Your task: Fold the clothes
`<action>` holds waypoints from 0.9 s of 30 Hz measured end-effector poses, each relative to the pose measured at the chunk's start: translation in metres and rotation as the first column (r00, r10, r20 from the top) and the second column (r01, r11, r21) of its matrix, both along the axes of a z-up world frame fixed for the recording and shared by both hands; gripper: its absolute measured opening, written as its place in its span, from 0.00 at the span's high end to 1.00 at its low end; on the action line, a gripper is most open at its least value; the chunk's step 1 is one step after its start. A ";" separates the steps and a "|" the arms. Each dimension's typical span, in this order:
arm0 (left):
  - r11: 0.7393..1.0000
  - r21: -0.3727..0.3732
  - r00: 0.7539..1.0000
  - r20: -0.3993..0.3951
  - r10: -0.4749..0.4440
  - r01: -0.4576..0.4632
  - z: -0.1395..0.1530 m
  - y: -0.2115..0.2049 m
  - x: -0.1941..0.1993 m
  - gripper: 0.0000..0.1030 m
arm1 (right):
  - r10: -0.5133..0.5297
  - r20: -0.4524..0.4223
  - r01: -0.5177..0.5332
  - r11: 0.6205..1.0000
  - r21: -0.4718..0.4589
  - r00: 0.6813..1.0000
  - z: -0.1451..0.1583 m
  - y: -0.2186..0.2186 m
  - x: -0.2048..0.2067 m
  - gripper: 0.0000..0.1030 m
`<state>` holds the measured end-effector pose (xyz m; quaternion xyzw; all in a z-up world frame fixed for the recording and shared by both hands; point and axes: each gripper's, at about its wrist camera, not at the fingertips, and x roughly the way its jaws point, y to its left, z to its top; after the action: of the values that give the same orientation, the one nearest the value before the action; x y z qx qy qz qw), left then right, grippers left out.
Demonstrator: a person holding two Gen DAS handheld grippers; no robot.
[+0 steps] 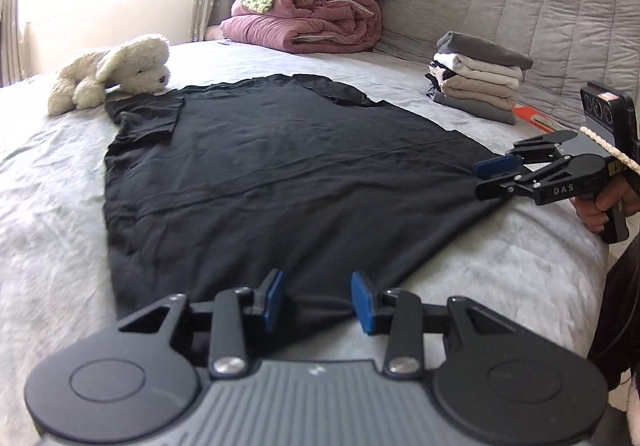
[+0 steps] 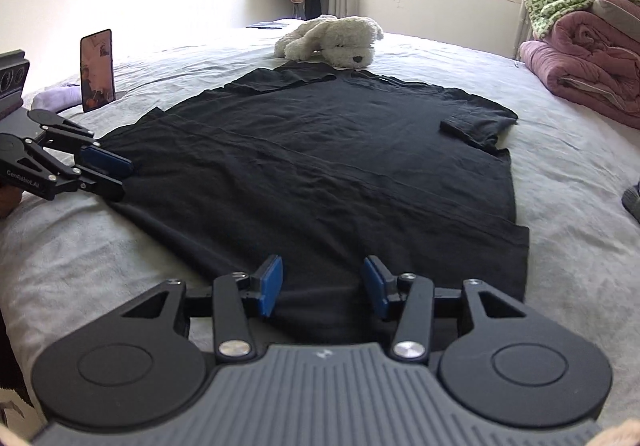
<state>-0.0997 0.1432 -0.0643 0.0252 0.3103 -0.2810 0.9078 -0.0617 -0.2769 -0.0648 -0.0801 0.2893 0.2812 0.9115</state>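
- Left claw (image 1: 317, 300) is spread wide, blue pads over the hem of the black T-shirt (image 1: 256, 165)
- The shirt lies flat on the grey bed (image 1: 52, 213), its neck by a plush dog (image 1: 116, 71)
- Right claw (image 2: 323, 286) is also spread wide at the shirt's hem

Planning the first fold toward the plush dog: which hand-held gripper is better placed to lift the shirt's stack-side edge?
Likely right. The right hand-held gripper sits open at the black shirt's hem corner nearest the folded stack; the left hand-held gripper straddles the opposite corner.
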 end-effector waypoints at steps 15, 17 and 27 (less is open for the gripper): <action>0.884 -0.285 0.876 -0.424 0.231 -0.371 0.040 0.075 0.015 0.43 | -0.319 -0.470 0.456 0.865 0.211 0.823 0.030 -0.108 0.015 0.47; 0.871 -0.280 0.859 -0.444 0.255 -0.403 0.041 0.086 0.015 0.41 | -0.312 -0.520 0.491 0.835 0.248 0.795 0.027 -0.120 0.016 0.47; 0.780 -0.308 0.743 -0.609 0.278 -0.544 0.009 0.137 0.017 0.37 | -0.188 -0.649 0.514 0.780 0.357 0.737 0.013 -0.142 0.017 0.47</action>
<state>-0.0823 0.2802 -0.0554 -0.3442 0.4694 -0.1283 0.8029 -0.0446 -0.4186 -0.0523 0.3146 0.4769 0.1736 0.8022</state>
